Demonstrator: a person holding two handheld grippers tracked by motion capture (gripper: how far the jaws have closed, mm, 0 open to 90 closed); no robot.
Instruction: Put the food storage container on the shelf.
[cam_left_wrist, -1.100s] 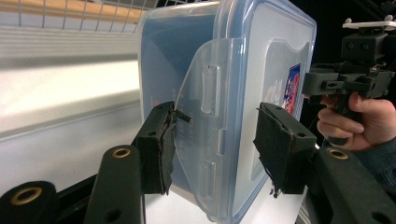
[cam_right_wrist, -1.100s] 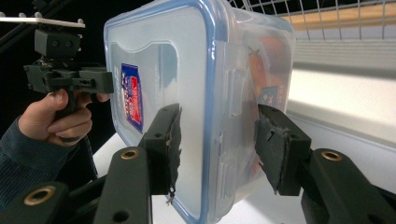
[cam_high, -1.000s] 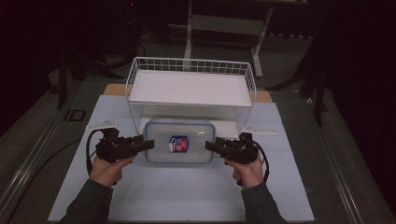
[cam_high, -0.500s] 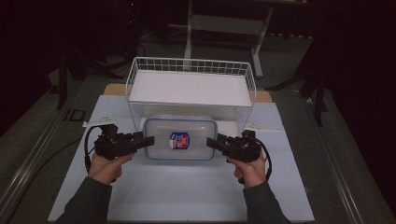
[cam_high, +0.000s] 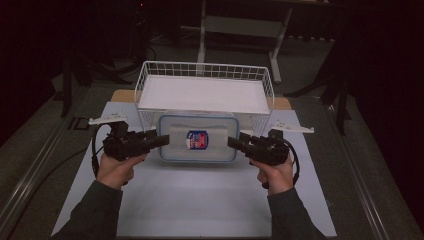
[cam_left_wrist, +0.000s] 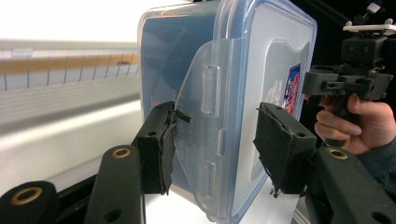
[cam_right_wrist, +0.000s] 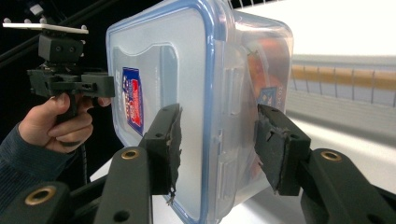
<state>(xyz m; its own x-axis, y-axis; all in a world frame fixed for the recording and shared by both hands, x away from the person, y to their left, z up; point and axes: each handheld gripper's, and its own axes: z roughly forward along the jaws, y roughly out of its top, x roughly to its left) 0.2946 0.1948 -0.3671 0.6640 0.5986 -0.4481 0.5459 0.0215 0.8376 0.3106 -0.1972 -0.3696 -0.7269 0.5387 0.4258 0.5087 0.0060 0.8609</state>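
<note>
Both grippers (cam_high: 161, 140) (cam_high: 235, 142) have closed in, straddling the container's (cam_high: 197, 138) ends.

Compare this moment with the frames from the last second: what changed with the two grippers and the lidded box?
Both the left gripper and the right gripper closed in slightly on the ends of the clear plastic box with the blue-rimmed lid; their open jaws now straddle its end latches, not clamped. The box and the white wire basket stayed put.
</note>
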